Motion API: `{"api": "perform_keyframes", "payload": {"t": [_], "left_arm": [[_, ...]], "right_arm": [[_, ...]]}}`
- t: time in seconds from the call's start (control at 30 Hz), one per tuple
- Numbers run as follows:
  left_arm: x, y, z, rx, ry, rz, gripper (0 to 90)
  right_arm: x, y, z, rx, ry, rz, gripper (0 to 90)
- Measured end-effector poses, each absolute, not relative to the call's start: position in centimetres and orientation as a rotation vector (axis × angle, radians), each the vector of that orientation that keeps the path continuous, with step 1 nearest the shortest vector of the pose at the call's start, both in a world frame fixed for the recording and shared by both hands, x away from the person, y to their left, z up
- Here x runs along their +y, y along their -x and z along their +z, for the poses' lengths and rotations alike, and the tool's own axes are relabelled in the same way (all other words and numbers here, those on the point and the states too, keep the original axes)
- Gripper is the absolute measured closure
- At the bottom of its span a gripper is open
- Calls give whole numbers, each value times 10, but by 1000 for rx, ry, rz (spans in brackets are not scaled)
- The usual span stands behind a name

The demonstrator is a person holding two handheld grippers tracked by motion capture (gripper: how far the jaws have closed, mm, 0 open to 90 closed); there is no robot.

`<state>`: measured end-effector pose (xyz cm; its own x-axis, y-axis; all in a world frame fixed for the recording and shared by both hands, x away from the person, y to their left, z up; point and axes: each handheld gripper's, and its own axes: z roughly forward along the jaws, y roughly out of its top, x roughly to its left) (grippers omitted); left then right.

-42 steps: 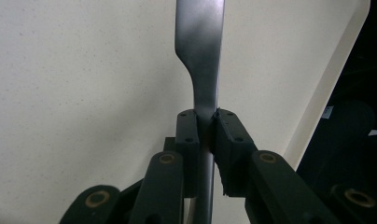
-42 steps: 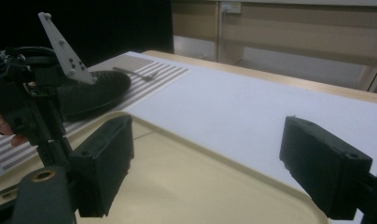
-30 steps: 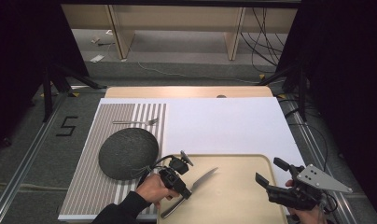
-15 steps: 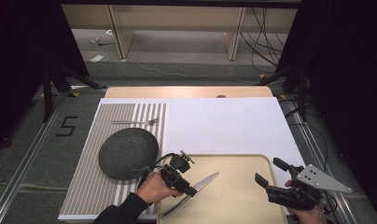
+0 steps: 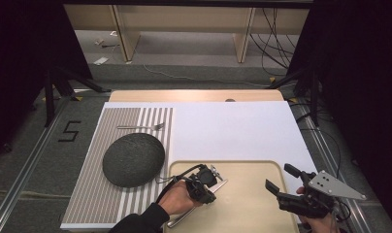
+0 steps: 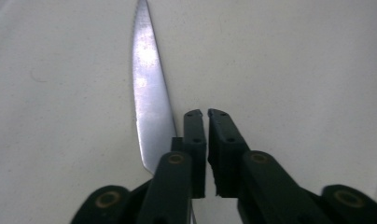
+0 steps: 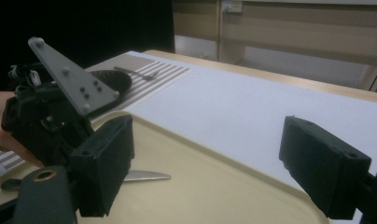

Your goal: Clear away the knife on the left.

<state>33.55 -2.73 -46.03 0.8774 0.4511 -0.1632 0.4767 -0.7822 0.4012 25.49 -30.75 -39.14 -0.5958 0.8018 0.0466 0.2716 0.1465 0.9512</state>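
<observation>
With the left tool (image 6: 204,114) just closed on nothing beside the knife (image 6: 149,93) at its 10 o'clock on the tray (image 5: 252,170), reopen, straddle the blade, then clamp, leaving the right tool (image 7: 214,163) wide open and empty.

The table (image 5: 194,95) stands on a grey carpeted floor (image 5: 34,160), its pale wooden edge showing at the far side of a white sheet (image 5: 233,131). Beyond the table, light wooden furniture legs (image 5: 122,29) rise from the floor, with black cables (image 5: 271,43) hanging and trailing near them. Left of the table, a black "5" (image 5: 69,131) is marked on the carpet beside a metal rail (image 5: 19,194). Dark curtains (image 5: 359,73) flank both sides of the table.
</observation>
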Motion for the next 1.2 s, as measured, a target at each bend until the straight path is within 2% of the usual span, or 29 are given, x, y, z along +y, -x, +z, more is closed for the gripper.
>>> {"api": "perform_keyframes", "payload": {"t": [0.23,0.3,0.73,1.2], "left_arm": [[-25,-340,-461,711,-2615,-37,900],[-23,-341,-460,715,-2620,11,899],[6,-355,-460,834,-2602,69,900],[29,-358,-458,887,-2572,20,900]], "right_arm": [[-307,-254,-391,1950,-1018,1458,189],[-307,-254,-391,1951,-1018,1458,189],[-307,-254,-391,1948,-1016,1456,190],[-307,-254,-391,1949,-1017,1453,191]]}}
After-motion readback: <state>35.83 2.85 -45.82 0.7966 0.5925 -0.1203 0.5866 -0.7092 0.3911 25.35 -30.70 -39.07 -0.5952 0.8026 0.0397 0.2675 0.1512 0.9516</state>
